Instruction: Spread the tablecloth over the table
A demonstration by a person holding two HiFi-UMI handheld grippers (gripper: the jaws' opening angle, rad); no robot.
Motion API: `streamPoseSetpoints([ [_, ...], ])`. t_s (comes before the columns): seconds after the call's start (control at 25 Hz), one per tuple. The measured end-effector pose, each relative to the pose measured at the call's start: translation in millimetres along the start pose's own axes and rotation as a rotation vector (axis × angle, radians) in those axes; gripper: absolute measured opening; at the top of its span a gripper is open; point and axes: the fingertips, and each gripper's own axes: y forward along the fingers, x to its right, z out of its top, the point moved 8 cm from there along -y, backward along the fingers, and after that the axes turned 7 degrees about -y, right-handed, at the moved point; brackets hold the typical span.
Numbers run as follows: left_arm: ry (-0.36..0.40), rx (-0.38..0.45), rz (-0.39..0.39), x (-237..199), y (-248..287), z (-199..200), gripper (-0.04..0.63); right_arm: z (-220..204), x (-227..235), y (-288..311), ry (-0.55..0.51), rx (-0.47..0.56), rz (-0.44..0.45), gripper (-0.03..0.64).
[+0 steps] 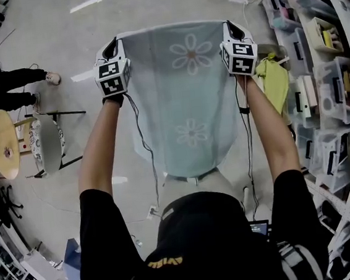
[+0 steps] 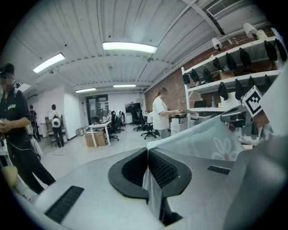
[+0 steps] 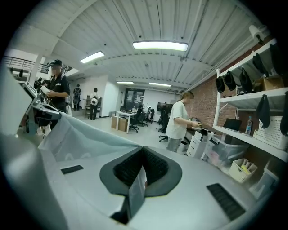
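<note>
The pale blue tablecloth (image 1: 184, 104) with white flowers hangs stretched between my two grippers, its top edge taut and its lower end drooping toward my body. My left gripper (image 1: 113, 44) is shut on the cloth's upper left corner. In the left gripper view the fabric (image 2: 202, 143) is pinched between the jaws (image 2: 147, 158). My right gripper (image 1: 231, 28) is shut on the upper right corner. There the cloth (image 3: 76, 134) runs off to the left from the closed jaws (image 3: 143, 155). A pale surface (image 1: 195, 181) shows just under the hanging hem.
Shelves of plastic bins (image 1: 318, 78) line the right side, with a yellow-green cloth (image 1: 274, 76) beside them. A round wooden stool (image 1: 4, 143) and a cushioned chair (image 1: 46, 143) stand at the left. One person stands at the far left (image 1: 1, 86); another in white (image 2: 159, 112) is farther off.
</note>
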Motion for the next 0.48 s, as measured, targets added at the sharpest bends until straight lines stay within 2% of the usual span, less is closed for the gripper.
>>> streamPoseSetpoints([
  [0.24, -0.037, -0.033, 0.017, -4, 4, -32, 0.020, -20, -18, 8, -0.015, -0.011, 0.003, 0.002],
  [0.4, -0.095, -0.049, 0.006, -2, 3, -57, 0.020, -34, -23, 11, -0.032, -0.024, 0.021, 0.002],
  [0.48, -0.096, -0.078, 0.002, 3, -1, -73, 0.020, -45, -27, 7, -0.027, -0.043, 0.027, 0.002],
])
